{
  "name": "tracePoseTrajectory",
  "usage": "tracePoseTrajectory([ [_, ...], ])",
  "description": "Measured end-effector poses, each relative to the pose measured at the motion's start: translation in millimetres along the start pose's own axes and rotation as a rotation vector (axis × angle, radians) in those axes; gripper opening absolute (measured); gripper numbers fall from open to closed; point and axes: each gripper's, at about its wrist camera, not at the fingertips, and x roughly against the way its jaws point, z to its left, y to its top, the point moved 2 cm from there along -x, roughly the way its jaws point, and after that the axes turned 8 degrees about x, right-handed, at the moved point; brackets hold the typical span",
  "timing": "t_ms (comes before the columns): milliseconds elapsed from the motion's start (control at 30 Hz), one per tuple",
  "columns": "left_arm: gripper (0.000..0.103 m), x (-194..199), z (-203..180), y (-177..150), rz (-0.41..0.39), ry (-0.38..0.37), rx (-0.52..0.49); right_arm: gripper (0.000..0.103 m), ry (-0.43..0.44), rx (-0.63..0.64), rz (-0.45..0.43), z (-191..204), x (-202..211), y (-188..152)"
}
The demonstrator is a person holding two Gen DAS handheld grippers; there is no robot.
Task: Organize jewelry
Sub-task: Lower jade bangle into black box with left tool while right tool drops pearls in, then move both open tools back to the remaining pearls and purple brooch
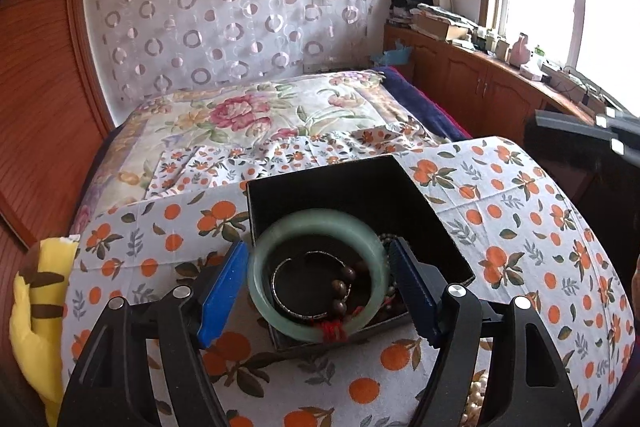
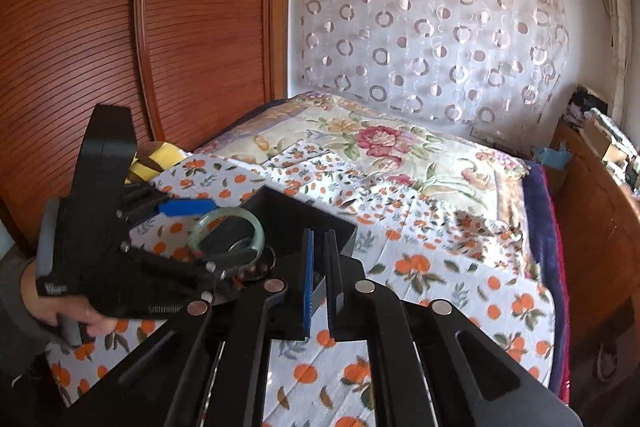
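left tongs (image 1: 318, 291): spread wide, blue pads (image 1: 222, 293) either side of jade bangle (image 1: 320, 271), small gap on each side, no firm pinch visible.
jade bangle: pale green, tilted, propped on near rim of black box (image 1: 360, 195); lower edge over box front wall. seen also from right wrist view, beside the blue pad of the left tongs.
black box: square, open-topped, resting on orange-print cloth (image 1: 520, 227) over the bed.
inside box, through the bangle ring: thin silver bangle (image 1: 280, 291), dark wooden beads (image 1: 340, 287) on red cord (image 1: 332, 329).
right tongs (image 2: 319, 281): pads nearly pressed together, narrow slit between, nothing seen held; tips at near right edge of box.
pearl strand (image 1: 478, 399): lower right on cloth, partly hidden by left tongs frame.
yellow plush toy (image 1: 36, 307): at left bed edge.
floral quilt (image 1: 260, 115): further up the bed.
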Motion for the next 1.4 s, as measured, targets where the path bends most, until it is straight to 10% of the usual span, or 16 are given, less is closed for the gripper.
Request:
tracePoseTrajectory([
  [700,0.091,68,15,-57,-0.058,-0.045,-0.001,0.021,0.122,-0.075,0.131,61,-7,-107],
  [1400,0.094,78,33,-110,-0.023,-0.026,0.044,0.054,0.111,-0.084,0.206,82,-28,-116],
])
